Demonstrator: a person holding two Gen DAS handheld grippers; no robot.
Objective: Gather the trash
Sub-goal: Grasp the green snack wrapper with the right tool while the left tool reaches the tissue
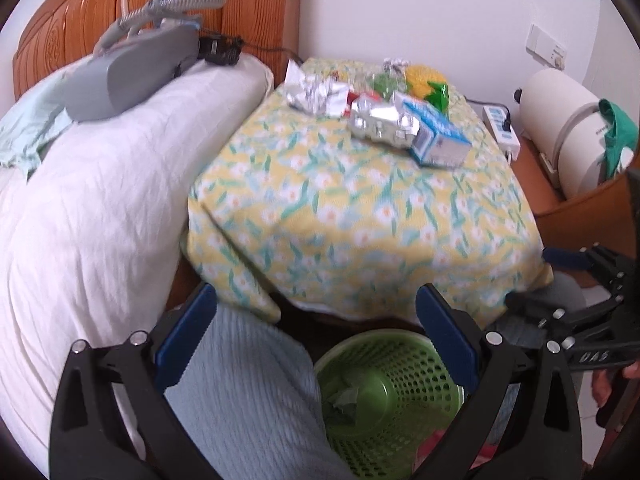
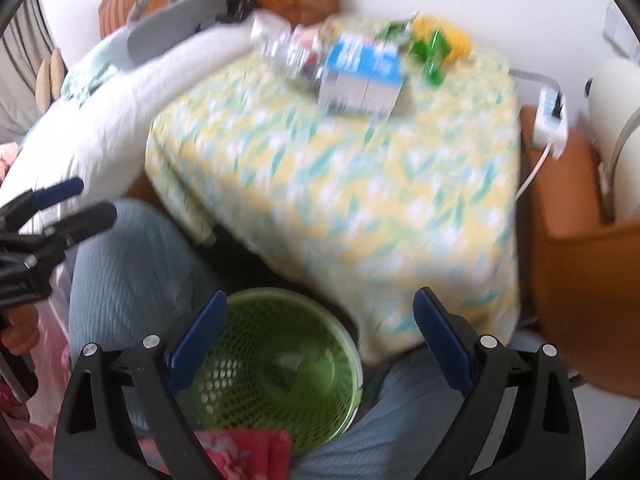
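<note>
Both black two-finger tongs with blue pads, left (image 1: 316, 336) and right (image 2: 320, 340), spread wide and empty above the round green perforated plastic basket (image 2: 280, 364) between the knees, ready for the foil-and-carton litter (image 1: 384, 116) heaped far across the floral-clothed table (image 1: 360, 216).

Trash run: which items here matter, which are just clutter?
Job:
- foil wrappers
- blue carton
- green wrapper
- green basket
- left claw, right claw, both open and holding nothing

Clutter:
- grey device
- power strip
- white pillow
</note>
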